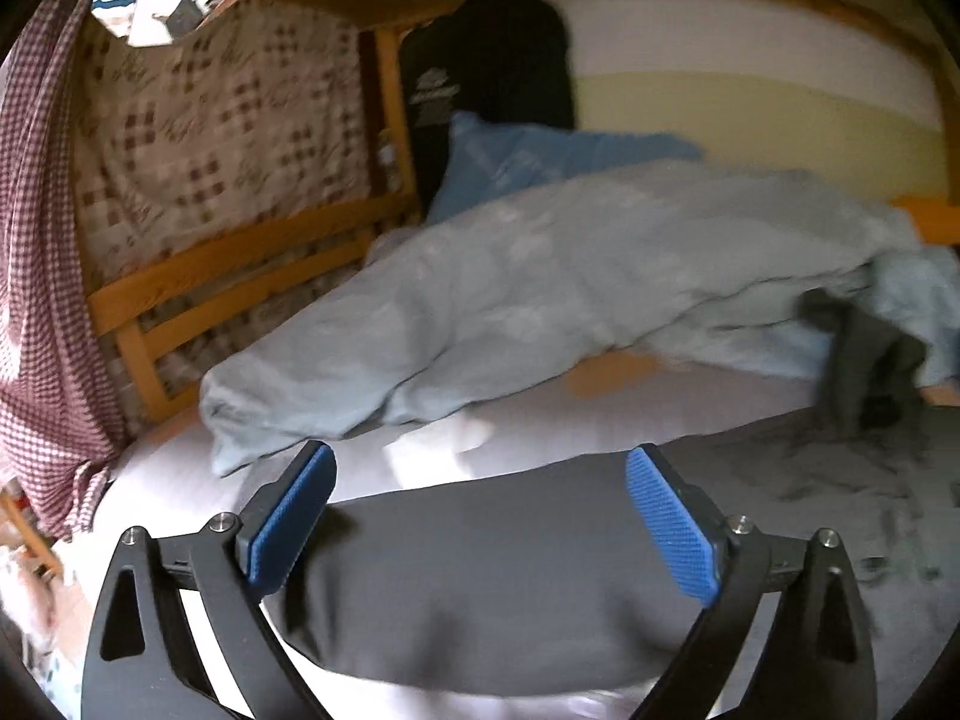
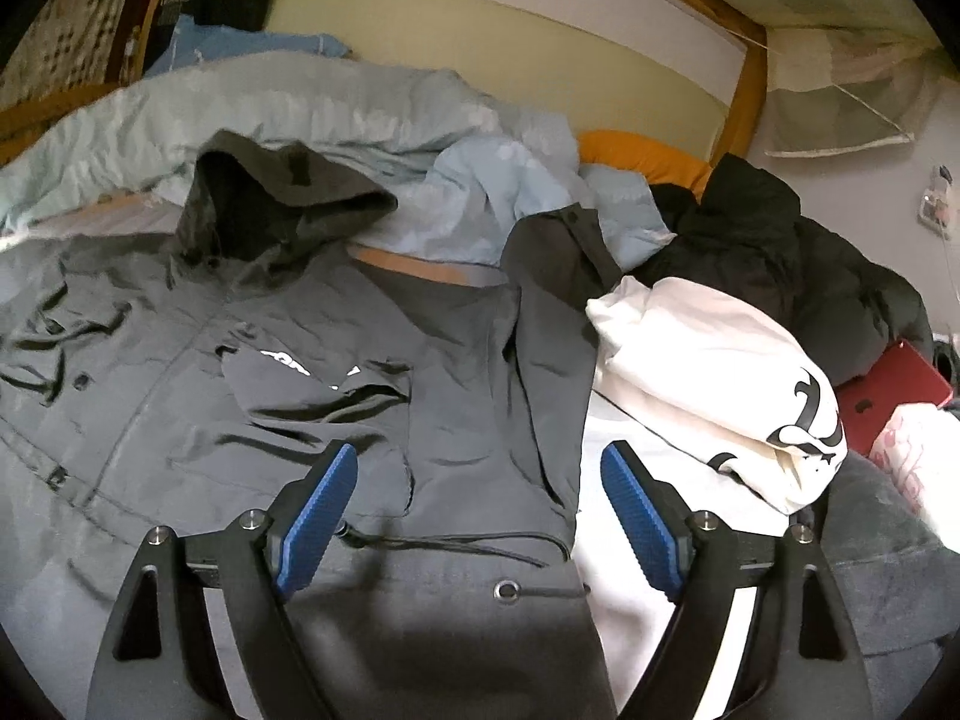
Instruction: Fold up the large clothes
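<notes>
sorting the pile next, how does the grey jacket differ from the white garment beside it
The grey jacket lies spread out flat on the bed with its hood up at the far end; the white garment sits bunched in a rounded heap. The grey jacket is dark with small white lettering on the chest; the white garment carries a large black graphic. The grey jacket covers far more of the bed. Neither is in a claw.

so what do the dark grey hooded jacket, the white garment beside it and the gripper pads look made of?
Dark grey hooded jacket: thin woven synthetic, probably nylon or polyester; slight sheen, sharp creases, snap buttons, drawcord.
White garment with black print: soft matte knit, likely cotton fleece; rounded, bulky folds.
Blue pads on the right gripper: look like moulded rubber or plastic with a fine ribbed texture; which one is unclear.
</notes>
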{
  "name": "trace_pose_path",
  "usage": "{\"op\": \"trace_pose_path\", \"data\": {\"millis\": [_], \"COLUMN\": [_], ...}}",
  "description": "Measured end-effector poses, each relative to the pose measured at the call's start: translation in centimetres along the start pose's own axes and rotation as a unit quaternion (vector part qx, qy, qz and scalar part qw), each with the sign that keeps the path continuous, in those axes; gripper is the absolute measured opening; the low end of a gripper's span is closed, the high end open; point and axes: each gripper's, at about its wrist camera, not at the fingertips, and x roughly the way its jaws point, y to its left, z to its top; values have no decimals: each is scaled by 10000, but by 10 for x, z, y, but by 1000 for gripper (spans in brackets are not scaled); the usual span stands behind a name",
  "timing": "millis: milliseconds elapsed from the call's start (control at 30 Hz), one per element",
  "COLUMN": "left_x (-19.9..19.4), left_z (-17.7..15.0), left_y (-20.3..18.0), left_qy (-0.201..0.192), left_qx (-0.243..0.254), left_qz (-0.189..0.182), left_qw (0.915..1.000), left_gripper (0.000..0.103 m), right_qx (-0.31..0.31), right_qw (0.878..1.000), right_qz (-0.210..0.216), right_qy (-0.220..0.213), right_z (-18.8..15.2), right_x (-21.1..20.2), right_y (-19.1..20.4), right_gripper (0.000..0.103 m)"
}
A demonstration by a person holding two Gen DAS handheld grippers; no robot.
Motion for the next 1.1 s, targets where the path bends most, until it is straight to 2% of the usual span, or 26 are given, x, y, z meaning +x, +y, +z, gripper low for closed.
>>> {"op": "trace_pose_path", "data": {"millis": [100, 200, 300, 500, 633, 767, 867, 900, 1033, 1100], "left_x": [-37, -77, -109, -155, -181, -191, -191, -192, -197, -196], "left_z": [-1, -14, -25, -49, -68, -89, -101, -105, -123, -131], "left_y": [-22, -44, -68, -101, -124, -147, -155, -157, -156, -155], "left_qy": [-75, -309, -449, -405, -566, -612, -303, -203, -26, 128], "left_qx": [-102, -315, -322, -585, -454, -12, 11, -5, -225, -321], "left_qz": [-296, -751, -1001, -1441, -1282, -1253, -1372, -1425, -1474, -1570], "left_qw": [9995, 9962, 9934, 9870, 9891, 9902, 9901, 9896, 9888, 9870], "left_gripper": [99, 102, 102, 103, 103, 103, 103, 103, 103, 103], "right_qx": [137, 279, 432, 683, 813, 879, 929, 1015, 1636, 1833], "right_qw": [9998, 9995, 9988, 9967, 9946, 9925, 9919, 9907, 9771, 9722], "right_qz": [135, 127, 211, 394, 526, 700, 759, 878, 1360, 1449], "right_qy": [-59, 21, 19, -199, -369, -474, -415, -243, 44, 123], "right_z": [-5, -12, -17, -31, -44, -64, -78, -83, -104, -113], "right_x": [-10, -13, -20, -46, -68, -89, -100, -100, -105, -107], "right_y": [-5, -9, -14, -22, -23, -19, -14, -13, -21, -25], "right_gripper": [86, 86, 86, 86, 86, 87, 87, 87, 87, 87]}}
